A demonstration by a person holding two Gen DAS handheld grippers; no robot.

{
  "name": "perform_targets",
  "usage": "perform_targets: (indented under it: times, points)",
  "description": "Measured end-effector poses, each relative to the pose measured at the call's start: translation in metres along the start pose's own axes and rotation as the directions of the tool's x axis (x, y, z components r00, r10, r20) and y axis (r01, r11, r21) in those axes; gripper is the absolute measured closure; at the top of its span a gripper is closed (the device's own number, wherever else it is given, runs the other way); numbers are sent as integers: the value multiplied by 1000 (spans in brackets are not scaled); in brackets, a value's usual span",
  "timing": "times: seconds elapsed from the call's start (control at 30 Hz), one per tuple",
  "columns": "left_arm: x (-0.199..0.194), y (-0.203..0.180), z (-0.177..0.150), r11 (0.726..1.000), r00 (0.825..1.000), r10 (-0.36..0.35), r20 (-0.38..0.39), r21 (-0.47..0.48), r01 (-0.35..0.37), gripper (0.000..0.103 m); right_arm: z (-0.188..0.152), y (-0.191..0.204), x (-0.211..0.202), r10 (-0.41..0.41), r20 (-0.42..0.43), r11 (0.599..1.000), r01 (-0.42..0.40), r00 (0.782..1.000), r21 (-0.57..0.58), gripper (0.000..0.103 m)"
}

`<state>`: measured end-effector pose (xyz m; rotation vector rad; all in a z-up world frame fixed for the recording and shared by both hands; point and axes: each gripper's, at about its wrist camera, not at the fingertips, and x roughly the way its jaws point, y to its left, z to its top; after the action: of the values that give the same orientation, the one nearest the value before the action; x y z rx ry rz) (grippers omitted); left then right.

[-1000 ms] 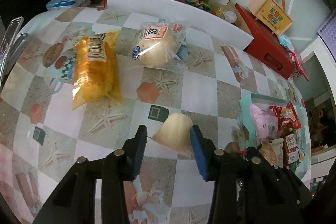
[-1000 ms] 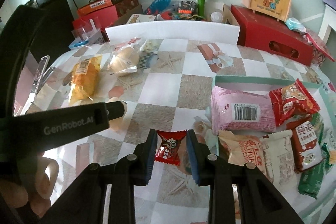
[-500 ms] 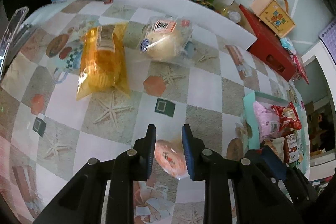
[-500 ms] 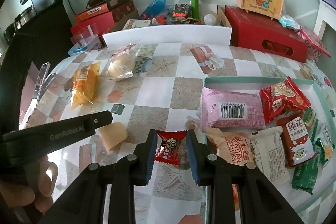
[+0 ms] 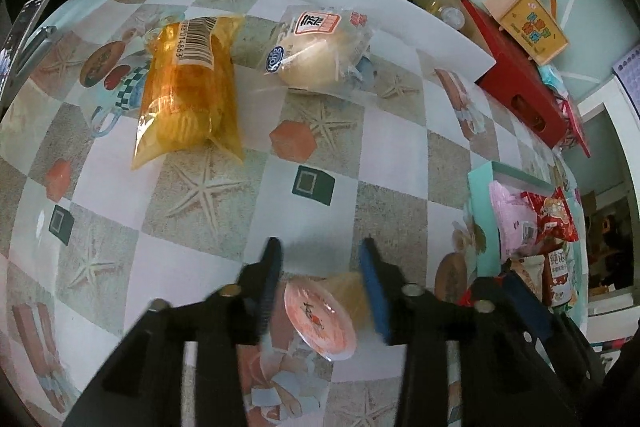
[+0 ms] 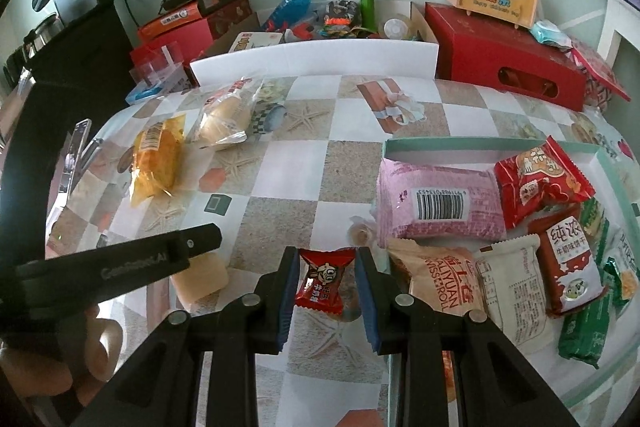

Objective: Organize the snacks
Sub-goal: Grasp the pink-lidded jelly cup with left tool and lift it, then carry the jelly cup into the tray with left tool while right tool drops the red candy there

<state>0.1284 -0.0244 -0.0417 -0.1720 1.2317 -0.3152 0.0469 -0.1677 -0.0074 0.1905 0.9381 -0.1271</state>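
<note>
Right, on my left wrist view the left gripper has its jaws opening, with a small jelly cup lying on its side between them on the checkered tablecloth; the pads look just clear of it. Further off lie a yellow snack bag and a wrapped bun, well apart from the cup. At the right edge I see the teal tray with packets inside.

On my right wrist view the right gripper is clamped narrow on a red wrapped candy, held just beside the tray's near-left corner. Inside the tray lie a pink packet, a red packet and a Swiss roll packet
</note>
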Motion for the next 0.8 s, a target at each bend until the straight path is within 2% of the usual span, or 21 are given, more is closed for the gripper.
perform_targets:
  times: [0.1, 0.17, 0.23, 0.53, 0.63, 0.8]
  points:
    - [-3, -5, -3, 1000, 1000, 14, -2, 17, -14, 55, -2, -1, 0, 0, -7, 1000, 0, 1000, 3, 73]
    - [-3, -7, -6, 999, 1000, 23, -6, 25, -23, 48, -4, -3, 0, 1, -17, 1000, 0, 1000, 10, 73]
    - [0, -10, -8, 999, 999, 32, -17, 31, -32, 47, -7, -4, 0, 1, -27, 1000, 0, 1000, 17, 72]
    - [3, -22, -19, 992, 996, 90, -25, 96, -87, 47, -16, -9, -9, 3, -35, 999, -1, 999, 48, 72]
    - [3, -26, -22, 986, 993, 118, -20, 123, -115, 53, -19, -10, -13, 6, -32, 998, -4, 999, 58, 72]
    - [0, -25, -25, 986, 994, 109, -23, 128, -105, 53, -18, -9, -20, 9, -14, 998, -8, 1000, 60, 72]
